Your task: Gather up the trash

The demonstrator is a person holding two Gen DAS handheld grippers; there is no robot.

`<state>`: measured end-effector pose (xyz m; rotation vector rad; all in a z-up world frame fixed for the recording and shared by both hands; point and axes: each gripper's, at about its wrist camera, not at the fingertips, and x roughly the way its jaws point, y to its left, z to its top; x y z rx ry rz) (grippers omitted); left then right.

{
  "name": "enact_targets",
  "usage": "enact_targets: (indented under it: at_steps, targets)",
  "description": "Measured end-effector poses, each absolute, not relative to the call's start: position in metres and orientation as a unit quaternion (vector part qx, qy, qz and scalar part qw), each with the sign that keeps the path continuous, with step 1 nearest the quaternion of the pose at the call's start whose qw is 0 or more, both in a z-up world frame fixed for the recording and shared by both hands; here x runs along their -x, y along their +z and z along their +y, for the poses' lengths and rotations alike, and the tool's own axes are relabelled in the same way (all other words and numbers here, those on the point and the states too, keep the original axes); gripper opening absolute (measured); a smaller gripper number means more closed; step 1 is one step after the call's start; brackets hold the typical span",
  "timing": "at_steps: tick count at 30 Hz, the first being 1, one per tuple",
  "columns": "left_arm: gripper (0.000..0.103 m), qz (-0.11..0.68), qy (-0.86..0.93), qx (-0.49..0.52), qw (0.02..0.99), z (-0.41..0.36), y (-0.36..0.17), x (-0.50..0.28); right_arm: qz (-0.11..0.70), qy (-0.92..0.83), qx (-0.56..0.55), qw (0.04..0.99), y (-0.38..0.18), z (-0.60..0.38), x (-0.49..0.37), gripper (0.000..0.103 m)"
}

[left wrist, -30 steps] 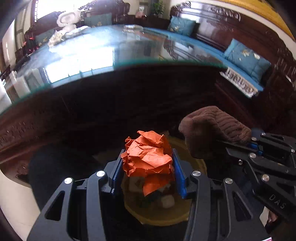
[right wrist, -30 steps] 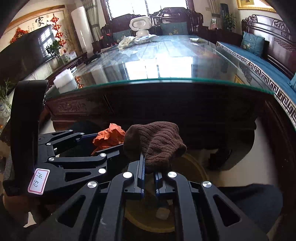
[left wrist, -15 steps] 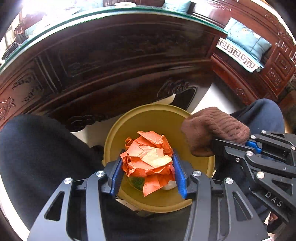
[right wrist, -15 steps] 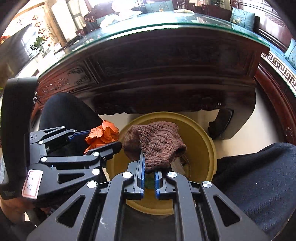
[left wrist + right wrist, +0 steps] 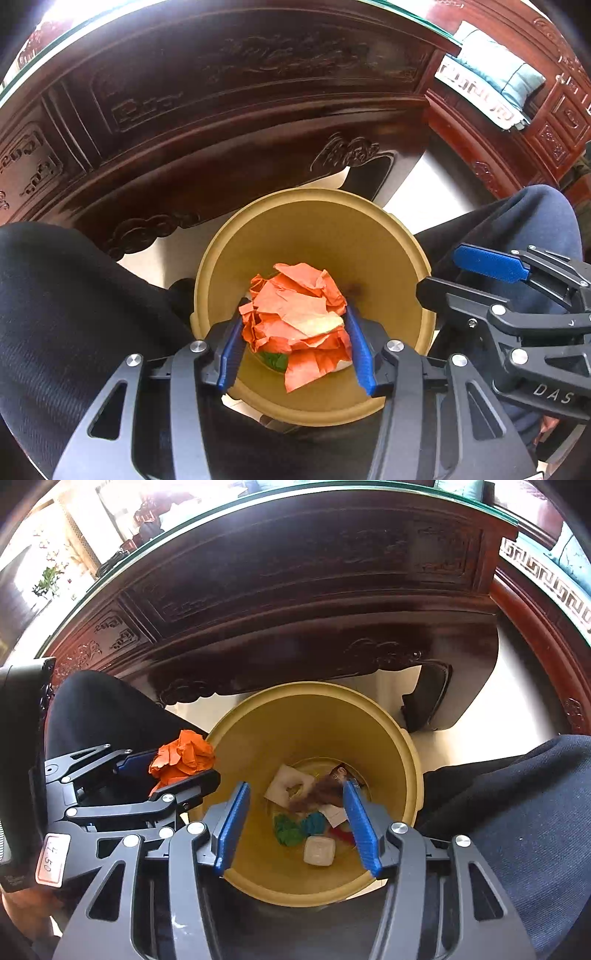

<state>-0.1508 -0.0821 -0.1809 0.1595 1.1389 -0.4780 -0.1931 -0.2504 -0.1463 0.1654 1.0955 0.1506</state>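
You're hovering the left claw, clamping the crumpled orange paper, over the yellow bin to drop it, the right claw gaping empty above the trash inside.

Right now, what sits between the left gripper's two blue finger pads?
In the left wrist view, the left gripper is clamped on a crumpled orange paper ball, held over the yellow trash bin.
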Motion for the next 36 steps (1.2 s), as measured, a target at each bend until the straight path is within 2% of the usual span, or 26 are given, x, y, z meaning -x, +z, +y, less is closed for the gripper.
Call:
enact_targets:
  at_steps: [22, 32, 34, 36]
  targets:
    - [0.051, 0.564, -0.230, -0.095, 0.787, -0.115, -0.205, 0.142, 0.511, 0.059, -0.080, 0.854, -0.142, -0.269, 0.200, 0.053]
    - [0.057, 0.566, -0.230, -0.098, 0.786, -0.117, -0.205, 0.144, 0.514, 0.060, -0.088, 0.851, -0.148, -0.272, 0.198, 0.054]
    - [0.061, 0.568, -0.229, -0.095, 0.785, -0.116, -0.205, 0.144, 0.514, 0.060, -0.087, 0.851, -0.148, -0.272, 0.198, 0.054]
    - [0.070, 0.568, -0.228, -0.093, 0.786, -0.114, -0.206, 0.143, 0.514, 0.061, -0.087, 0.851, -0.148, -0.272, 0.198, 0.054]
